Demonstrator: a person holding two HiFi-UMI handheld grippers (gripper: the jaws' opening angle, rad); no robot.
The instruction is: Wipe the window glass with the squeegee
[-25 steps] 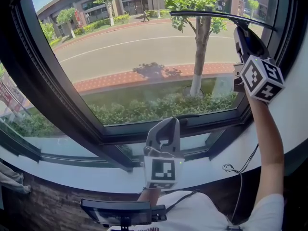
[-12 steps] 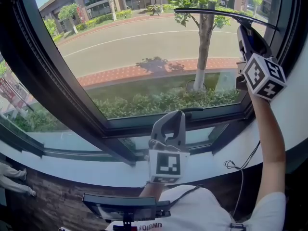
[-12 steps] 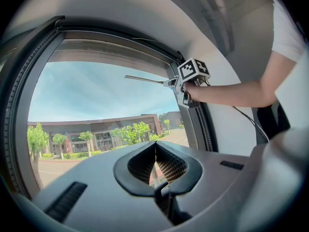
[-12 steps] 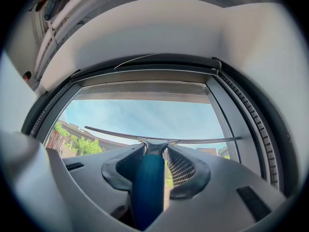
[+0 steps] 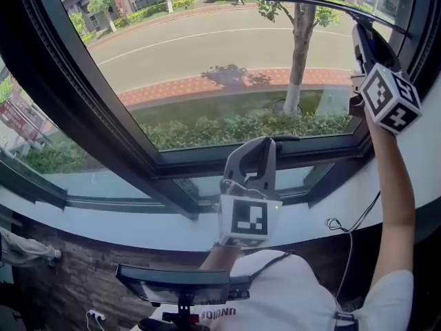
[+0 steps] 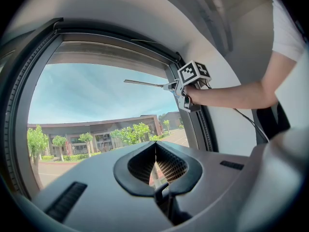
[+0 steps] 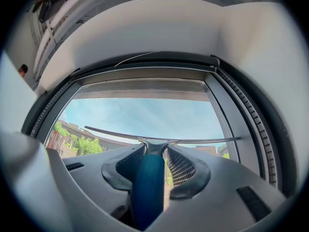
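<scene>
Right tool point(image 7: 156, 147) clamping blue-handled squeegee point(image 7: 147, 187), slim blade point(image 7: 116, 132) seemingly against glass point(image 5: 207, 61)

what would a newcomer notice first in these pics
First the big window glass, filling the head view with a sunlit tree beyond it. Next the squeegee, its long blade high across the pane's top right and its blue handle clamped in the right gripper at arm's length. The left gripper hangs low by the white sill, jaws together and empty.

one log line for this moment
right tool: shut on squeegee, blade high at glass | left tool: shut, empty, low
</scene>
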